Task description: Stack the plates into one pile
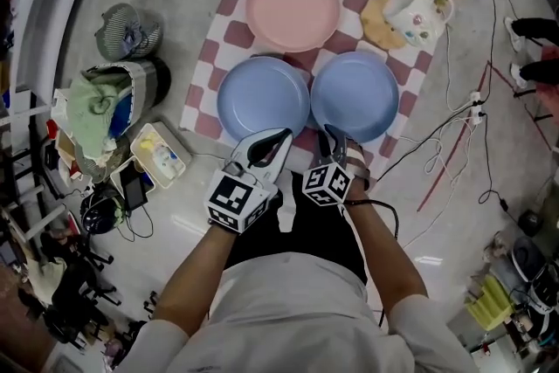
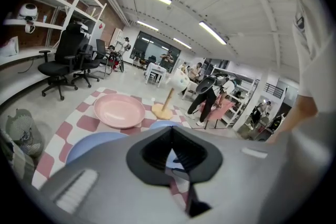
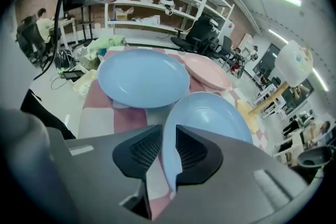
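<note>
Three plates lie on a red-and-white checked cloth (image 1: 236,35) on the floor. The pink plate (image 1: 293,9) is farthest; two blue plates sit nearer, one left (image 1: 262,96) and one right (image 1: 354,94). My right gripper (image 1: 332,134) reaches the right blue plate's near rim. In the right gripper view the right gripper (image 3: 169,136) is shut on that rim (image 3: 207,113), and the plate looks tilted up, with the left blue plate (image 3: 143,77) and pink plate (image 3: 207,72) beyond. My left gripper (image 1: 281,137) hovers at the left blue plate's near edge, shut and holding nothing (image 2: 170,131).
A white mug (image 1: 417,11) rests on a tan stand at the cloth's far right corner. Cables (image 1: 454,127) trail over the floor to the right. Left of the cloth are a plastic box (image 1: 157,155), a bundle of cloth (image 1: 105,105) and other clutter. Someone's shoes (image 1: 521,35) are at the right edge.
</note>
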Available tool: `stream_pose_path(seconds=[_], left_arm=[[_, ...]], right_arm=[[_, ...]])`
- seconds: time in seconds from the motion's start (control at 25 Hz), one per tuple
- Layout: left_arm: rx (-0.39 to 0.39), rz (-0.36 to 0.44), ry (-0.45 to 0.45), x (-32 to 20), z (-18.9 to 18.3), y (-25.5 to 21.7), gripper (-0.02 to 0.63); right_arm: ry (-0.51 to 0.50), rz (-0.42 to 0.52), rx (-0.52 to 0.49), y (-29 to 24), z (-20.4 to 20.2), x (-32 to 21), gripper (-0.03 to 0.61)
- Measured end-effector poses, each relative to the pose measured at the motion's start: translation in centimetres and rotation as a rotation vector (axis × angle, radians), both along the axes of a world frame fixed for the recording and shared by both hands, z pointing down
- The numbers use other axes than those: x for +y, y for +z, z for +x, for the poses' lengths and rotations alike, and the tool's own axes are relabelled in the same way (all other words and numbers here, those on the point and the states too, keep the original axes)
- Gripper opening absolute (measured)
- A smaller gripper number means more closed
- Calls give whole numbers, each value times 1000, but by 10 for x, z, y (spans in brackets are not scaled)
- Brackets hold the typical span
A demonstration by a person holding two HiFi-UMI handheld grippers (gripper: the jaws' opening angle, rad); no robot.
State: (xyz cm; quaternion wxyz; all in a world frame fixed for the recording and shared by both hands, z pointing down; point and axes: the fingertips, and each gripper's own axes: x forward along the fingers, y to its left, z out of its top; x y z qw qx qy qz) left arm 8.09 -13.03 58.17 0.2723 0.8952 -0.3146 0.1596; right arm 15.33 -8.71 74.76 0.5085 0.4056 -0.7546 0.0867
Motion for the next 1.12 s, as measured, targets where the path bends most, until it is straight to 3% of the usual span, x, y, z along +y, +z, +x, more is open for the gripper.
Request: stream_pose_path(seconds=[0.12, 0.56, 1.12], left_arm=[[6, -17, -8, 0, 1, 7, 6], [5, -46, -6, 7, -3, 27, 6], [21, 1, 9, 19, -16, 5, 6]], right_arm=[[-42, -1, 35, 10, -1, -1, 64], [-23, -7, 119, 33, 8, 0, 38], [32, 93, 123, -15, 24, -2, 26]])
